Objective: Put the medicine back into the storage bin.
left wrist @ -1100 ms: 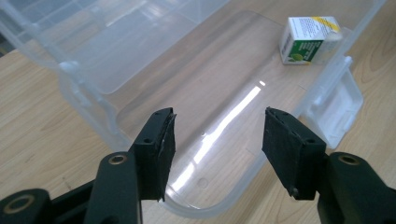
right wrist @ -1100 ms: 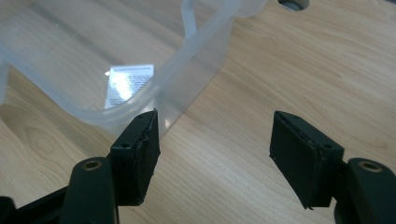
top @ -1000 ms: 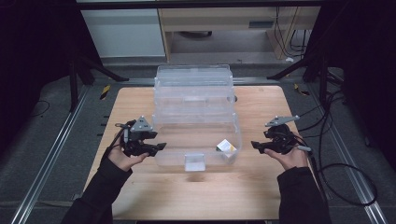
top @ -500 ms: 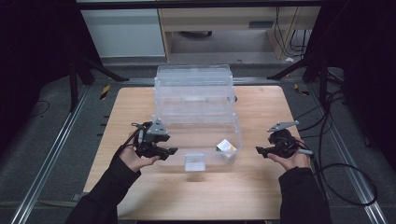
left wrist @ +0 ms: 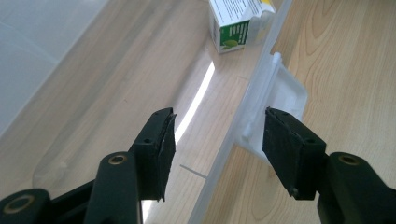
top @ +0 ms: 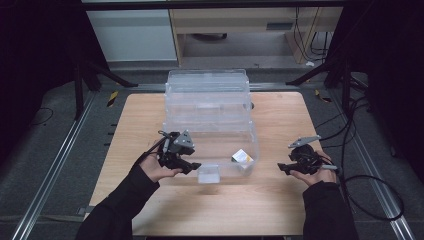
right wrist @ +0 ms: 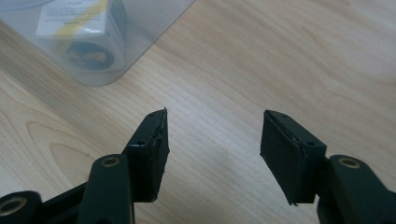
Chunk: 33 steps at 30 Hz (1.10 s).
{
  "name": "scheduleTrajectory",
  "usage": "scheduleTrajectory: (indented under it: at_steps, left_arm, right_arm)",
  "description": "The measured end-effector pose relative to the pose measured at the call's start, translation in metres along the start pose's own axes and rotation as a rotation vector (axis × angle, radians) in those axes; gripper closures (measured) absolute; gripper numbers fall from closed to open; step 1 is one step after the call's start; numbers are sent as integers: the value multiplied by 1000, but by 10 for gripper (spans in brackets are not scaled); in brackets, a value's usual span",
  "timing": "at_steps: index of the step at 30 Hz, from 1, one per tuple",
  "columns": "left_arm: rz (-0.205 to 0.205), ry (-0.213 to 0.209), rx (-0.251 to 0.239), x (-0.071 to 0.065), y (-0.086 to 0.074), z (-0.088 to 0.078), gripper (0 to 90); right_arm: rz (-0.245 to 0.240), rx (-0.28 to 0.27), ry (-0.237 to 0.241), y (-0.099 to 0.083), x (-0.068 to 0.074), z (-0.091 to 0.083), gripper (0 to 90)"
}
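A clear plastic drawer unit (top: 207, 95) stands mid-table, its bottom drawer (top: 220, 147) pulled out toward me. Inside the drawer, at its front right corner, lies a small white, green and yellow box (top: 242, 158) (left wrist: 236, 23) (right wrist: 81, 32). The drawer's white handle (top: 209, 174) (left wrist: 280, 100) juts from its front wall. My left gripper (top: 192, 166) (left wrist: 217, 140) is open, its jaws either side of the front wall, just left of the handle. My right gripper (top: 282, 167) (right wrist: 212, 140) is open over bare wood, right of the drawer's corner, holding nothing.
The wooden table (top: 280, 205) has free surface in front of the drawer and on both sides. Black cables (top: 360, 175) trail off the right edge. Metal rails (top: 55, 165) run along the floor beside the table.
My left gripper has moved right, up to the drawer's front wall near the handle. The right gripper has drifted slightly toward me. The drawer and box have stayed put.
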<state>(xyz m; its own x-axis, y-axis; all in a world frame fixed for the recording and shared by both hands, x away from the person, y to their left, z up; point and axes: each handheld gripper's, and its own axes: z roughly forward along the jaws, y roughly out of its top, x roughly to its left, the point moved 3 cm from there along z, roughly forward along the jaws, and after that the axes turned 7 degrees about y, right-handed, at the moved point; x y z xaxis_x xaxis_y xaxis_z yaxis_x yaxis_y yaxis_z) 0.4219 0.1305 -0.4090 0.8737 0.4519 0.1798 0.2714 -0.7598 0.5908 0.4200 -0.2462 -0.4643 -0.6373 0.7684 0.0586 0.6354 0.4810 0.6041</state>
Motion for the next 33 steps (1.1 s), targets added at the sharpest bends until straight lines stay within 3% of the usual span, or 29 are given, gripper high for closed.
scheduleTrajectory:
  at_steps: [3, 7, 15, 23, 33]
  left_arm:
    - [14, -21, 16, -1, 3, 7, 441]
    - [47, -63, 41, -7, 7, 19, 446]
    - [73, -104, 95, -13, 7, 32, 506]
    - [102, -100, 126, -18, 8, 40, 592]
    - [93, -94, 126, -14, 7, 40, 673]
  right_arm:
    - [-26, -24, -14, 0, -1, -3, 443]
    - [-16, -12, -6, -1, -1, -1, 446]
    - [-7, 12, 14, -1, 0, 5, 437]
    - [-12, 13, 15, 2, 2, 6, 433]
    - [-23, 23, 20, 2, 3, 8, 433]
